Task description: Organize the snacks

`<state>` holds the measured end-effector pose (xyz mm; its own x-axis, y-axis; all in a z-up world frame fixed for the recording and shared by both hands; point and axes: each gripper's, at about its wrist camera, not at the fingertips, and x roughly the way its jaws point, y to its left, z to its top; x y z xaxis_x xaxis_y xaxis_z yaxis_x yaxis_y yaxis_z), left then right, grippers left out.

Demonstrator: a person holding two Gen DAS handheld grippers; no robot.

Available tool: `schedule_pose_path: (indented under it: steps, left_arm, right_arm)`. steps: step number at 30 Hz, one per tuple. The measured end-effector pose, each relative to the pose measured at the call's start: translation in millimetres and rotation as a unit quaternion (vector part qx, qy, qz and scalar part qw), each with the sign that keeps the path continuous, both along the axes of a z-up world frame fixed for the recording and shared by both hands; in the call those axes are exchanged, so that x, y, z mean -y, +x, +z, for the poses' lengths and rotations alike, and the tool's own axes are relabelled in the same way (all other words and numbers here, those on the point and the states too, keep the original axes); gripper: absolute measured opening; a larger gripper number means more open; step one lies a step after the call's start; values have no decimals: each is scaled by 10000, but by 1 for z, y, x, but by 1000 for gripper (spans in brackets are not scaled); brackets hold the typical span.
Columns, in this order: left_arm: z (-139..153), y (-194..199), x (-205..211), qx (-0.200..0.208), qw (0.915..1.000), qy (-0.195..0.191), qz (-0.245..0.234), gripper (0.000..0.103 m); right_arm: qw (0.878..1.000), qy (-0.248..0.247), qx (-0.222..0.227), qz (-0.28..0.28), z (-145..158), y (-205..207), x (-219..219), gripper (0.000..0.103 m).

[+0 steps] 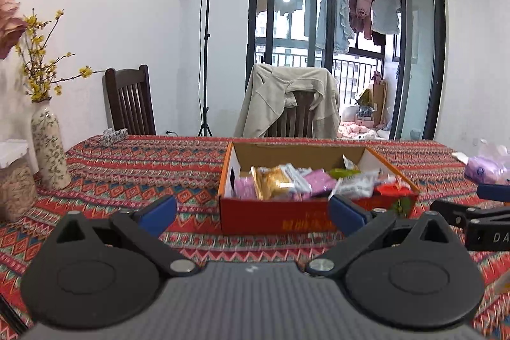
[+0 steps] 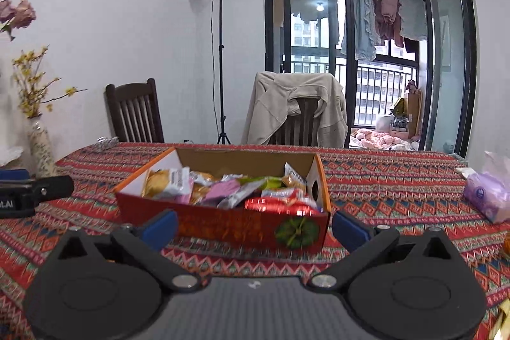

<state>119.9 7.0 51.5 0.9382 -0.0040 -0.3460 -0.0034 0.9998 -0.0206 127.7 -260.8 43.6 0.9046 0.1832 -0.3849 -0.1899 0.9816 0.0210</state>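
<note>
A long table spread with a woven cloth in red, orange and teal zigzag bands fills the lower half of both views, its fabric flat and matte. On it, dead ahead at twelve o'clock of both tools, stands the open red cardboard box with a brown inside and orange rim, its long axis running left to right across the line of approach, so its long printed front wall faces the cameras. The right gripper looks the nearer and more squarely placed of the two: in its view the front wall sits between the blue-padded fingers, whereas the left gripper meets the box towards one o'clock, its right pad overlapping the box's lower front. Both stand spread wide with nothing between the pads. The right tool's black body also shows at three o'clock in the left view, well clear of the box. Inside the box lies a loose heap of crinkly foil and plastic snack packets, gold, pink, white, green and shiny red, piled to about rim height; they should be light, slippery and easily crushed. A soft lilac pack of tissues in clear film lies apart at two o'clock. A tall speckled ceramic vase of yellow sprigs stands upright at ten o'clock, near the table's left edge.
</note>
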Motion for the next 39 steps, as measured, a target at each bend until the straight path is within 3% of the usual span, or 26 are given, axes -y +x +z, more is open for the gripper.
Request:
schedule_pose_path:
  steps: [17, 39]
  left_arm:
    - [-29, -65, 0, -192, 9997, -39, -115, 103]
    - [-51, -83, 9, -459, 9988, -97, -170, 103]
  right_arm:
    - [9997, -7, -238, 97, -18, -71, 5, 103]
    - [9984, 147, -536, -67, -36, -87, 18, 103]
